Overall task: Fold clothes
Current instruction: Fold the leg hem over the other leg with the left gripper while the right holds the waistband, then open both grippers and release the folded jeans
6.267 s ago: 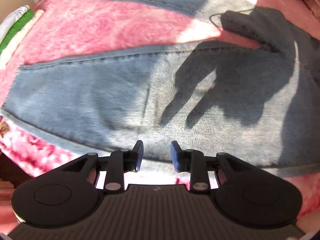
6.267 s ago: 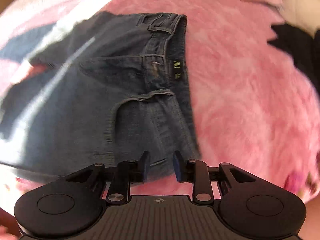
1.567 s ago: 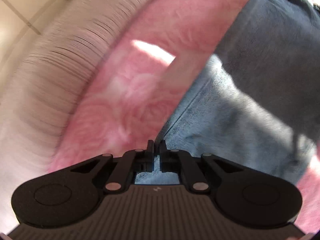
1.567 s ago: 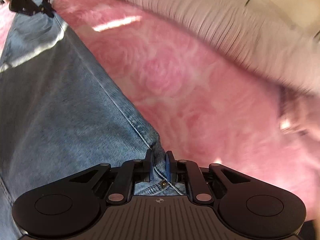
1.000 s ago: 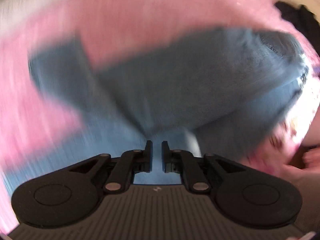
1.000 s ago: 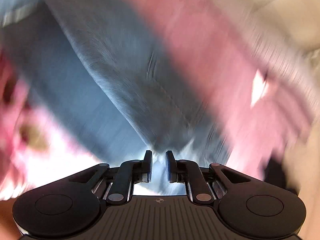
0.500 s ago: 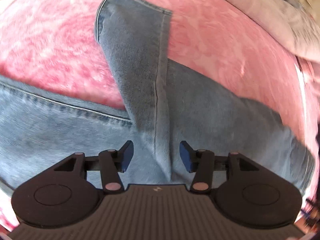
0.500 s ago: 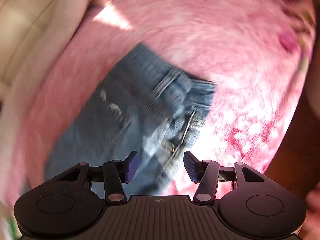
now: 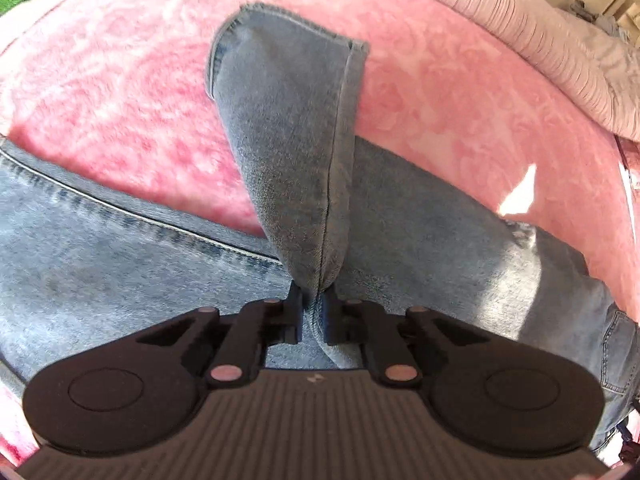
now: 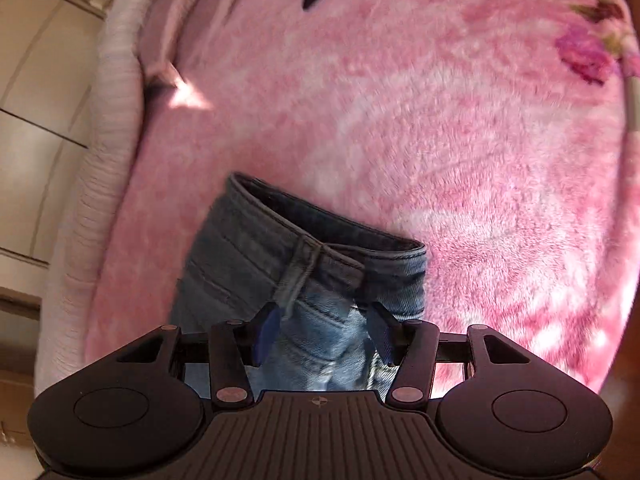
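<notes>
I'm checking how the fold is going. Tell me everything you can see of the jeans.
The jeans are blue, faded denim with stitched seams, spread on a pink fluffy blanket. One leg doubles back across the rest, its hemmed cuff lying on the blanket. The left tool is shut on the fold of that leg. In the right wrist view, the waistband with belt loops lies flat, the darker inside showing. The right tool is open, straddling the denim just below the waistband.

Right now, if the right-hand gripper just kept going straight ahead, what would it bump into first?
Most likely the jeans: the right gripper is open, its jaws either side of the waistband end. Beyond that lies only the pink blanket. Depth is hard to judge, so it may already be touching denim.
</notes>
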`<state>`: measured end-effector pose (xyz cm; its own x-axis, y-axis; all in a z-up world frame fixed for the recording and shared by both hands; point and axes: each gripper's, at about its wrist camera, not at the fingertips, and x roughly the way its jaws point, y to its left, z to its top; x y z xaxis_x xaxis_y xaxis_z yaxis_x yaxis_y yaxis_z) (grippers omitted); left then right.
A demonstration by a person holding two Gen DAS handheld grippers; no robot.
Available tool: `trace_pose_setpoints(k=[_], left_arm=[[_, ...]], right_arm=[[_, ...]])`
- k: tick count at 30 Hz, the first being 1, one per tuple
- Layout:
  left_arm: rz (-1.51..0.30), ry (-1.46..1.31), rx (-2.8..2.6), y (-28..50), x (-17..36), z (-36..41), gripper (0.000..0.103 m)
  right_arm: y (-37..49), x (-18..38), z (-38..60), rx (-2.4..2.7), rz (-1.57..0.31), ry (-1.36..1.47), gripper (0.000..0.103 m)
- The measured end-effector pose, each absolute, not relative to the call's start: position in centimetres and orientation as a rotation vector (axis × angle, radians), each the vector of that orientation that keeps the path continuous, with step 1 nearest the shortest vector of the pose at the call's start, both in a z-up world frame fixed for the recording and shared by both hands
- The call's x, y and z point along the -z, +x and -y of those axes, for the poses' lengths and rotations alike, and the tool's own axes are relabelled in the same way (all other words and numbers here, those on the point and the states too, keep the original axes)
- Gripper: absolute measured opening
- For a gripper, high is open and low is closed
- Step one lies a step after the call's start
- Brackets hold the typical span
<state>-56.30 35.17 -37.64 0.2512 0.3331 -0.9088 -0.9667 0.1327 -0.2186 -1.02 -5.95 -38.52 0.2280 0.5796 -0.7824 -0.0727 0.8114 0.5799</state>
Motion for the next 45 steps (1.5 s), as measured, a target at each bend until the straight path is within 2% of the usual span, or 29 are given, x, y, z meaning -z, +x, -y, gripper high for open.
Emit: trace_pose_setpoints(k=[1,3,7,9,13,23,26,27,28,29,30,32,35,36,38,39,45], left_arm=[[-0.806,-0.983,-1.122,-56.4,37.2,-35.0,0.005],[-0.758,-0.958,-1.133,-56.6,35.8,-34.4,0.005],[-0.7,-0.86,-1.161,-57.8,33.2,-30.4,0.005],[-0.722,-0.857,-1.181,-58.8,34.2,-28.1,0.006],[-0.768,-0.891,-1.224,-59.6,37.3,-25.5,0.006],[-0.831,-0.781,-1.223,-58.6,38.6,-24.4,0.007],[-0.852,-0.747,-1.22,-58.3,38.9,-24.1,0.009],[-0.859,-0.736,-1.219,-58.2,39.0,-24.0,0.01],[-0.866,-0.724,-1.218,-58.1,39.1,-23.9,0.012],[-0.875,-0.711,-1.218,-58.0,39.0,-23.8,0.015],[-0.882,-0.7,-1.218,-58.2,38.4,-23.7,0.017],[-0.882,-0.682,-1.215,-58.8,37.2,-23.0,0.024],[-0.89,-0.671,-1.227,-60.0,35.4,-22.1,0.024],[-0.901,-0.671,-1.238,-60.6,35.0,-22.0,0.024],[-0.93,-0.669,-1.264,-61.6,34.5,-22.3,0.011],[-0.935,-0.668,-1.278,-62.2,34.3,-22.6,0.009],[-0.878,-0.661,-1.344,-67.0,34.3,-27.1,0.01]], right_arm=[[-0.7,39.0,5.9,-0.484,-1.281,0.483,0.022],[-0.7,37.9,5.5,-0.517,-1.253,0.42,0.014],[-1.2,34.3,6.5,-0.639,-1.168,0.364,0.013],[-1.3,33.7,7.8,-0.656,-1.176,0.332,0.013],[-1.2,36.4,9.0,-0.61,-1.266,0.252,0.013],[-1.3,36.8,9.0,-0.655,-1.215,0.247,0.013],[-1.4,38.2,8.7,-0.616,-1.247,0.198,0.016],[-1.4,38.1,8.5,-0.605,-1.252,0.187,0.022],[-1.5,38.0,8.3,-0.594,-1.257,0.174,0.042],[-1.7,37.3,7.9,-0.56,-1.26,0.113,0.05],[-1.9,36.6,7.5,-0.526,-1.262,0.053,0.054],[-2.8,34.5,7.1,-0.488,-1.189,-0.049,0.054],[-5.0,30.9,6.4,-0.486,-1.037,-0.119,0.054],[-5.7,30.6,5.7,-0.536,-1.047,-0.109,0.054],[-7.2,30.7,3.5,-0.64,-1.097,-0.123,0.054],[-8.1,31.1,1.9,-0.693,-1.135,-0.146,0.054],[-17.1,32.4,-9.2,-0.978,-1.131,-0.272,0.051]])
